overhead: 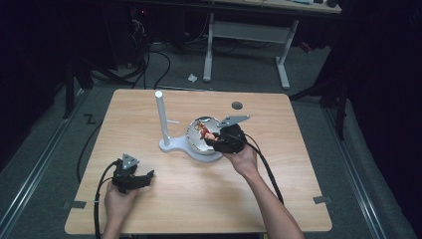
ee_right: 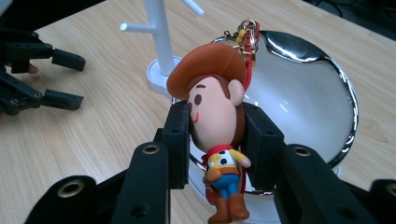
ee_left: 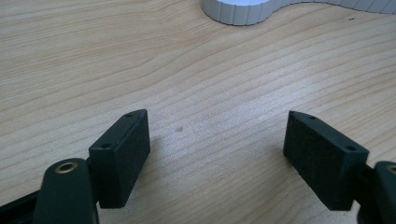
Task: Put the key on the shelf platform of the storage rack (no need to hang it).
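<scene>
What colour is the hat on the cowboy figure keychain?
Brown; the cowboy figure keychain shows it best in the right gripper view.

Your two black hand-held grippers and bare forearms

Your left hand-held gripper and right hand-held gripper are matte black, each topped by a grey three-cornered plate and trailing a black cable. Their jaws end in flat, rectangular, finely textured pads with small screw holes along the edges; brass-coloured bushings sit in the rounded link arms behind them. You wear no sleeves to the elbow.
</scene>
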`<state>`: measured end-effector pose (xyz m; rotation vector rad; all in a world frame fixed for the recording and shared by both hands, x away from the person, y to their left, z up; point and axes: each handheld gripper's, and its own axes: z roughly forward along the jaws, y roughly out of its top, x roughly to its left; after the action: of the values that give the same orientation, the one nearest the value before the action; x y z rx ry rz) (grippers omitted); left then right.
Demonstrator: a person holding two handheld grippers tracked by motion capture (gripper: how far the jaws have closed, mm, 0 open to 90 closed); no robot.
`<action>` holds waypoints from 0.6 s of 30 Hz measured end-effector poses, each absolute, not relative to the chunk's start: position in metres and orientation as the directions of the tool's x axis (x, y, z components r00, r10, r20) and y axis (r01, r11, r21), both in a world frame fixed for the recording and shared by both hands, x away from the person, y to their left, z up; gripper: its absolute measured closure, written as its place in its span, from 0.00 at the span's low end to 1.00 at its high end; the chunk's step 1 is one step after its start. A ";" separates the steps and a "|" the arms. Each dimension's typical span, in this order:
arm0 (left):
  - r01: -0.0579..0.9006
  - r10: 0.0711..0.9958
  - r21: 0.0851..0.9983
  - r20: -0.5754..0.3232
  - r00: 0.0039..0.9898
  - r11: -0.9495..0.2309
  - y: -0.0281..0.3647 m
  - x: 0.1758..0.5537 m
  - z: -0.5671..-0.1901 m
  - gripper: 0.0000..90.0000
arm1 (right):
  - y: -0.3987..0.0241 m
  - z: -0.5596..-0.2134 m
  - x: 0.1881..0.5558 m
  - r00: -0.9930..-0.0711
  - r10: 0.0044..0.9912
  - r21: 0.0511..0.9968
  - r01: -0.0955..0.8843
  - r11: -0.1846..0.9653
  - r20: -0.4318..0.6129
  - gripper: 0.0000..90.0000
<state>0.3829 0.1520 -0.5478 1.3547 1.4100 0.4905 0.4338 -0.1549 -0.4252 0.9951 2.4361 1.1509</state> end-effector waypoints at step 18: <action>0.453 0.892 0.850 -0.398 0.215 0.270 0.152 0.383 -0.548 0.26 | -0.143 -0.443 0.454 -0.709 0.704 0.714 0.514 0.476 0.042 0.73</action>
<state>0.3829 0.1520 -0.5478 1.3539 1.4106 0.4909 0.4536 -0.1430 -0.4426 1.0418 2.4679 1.0621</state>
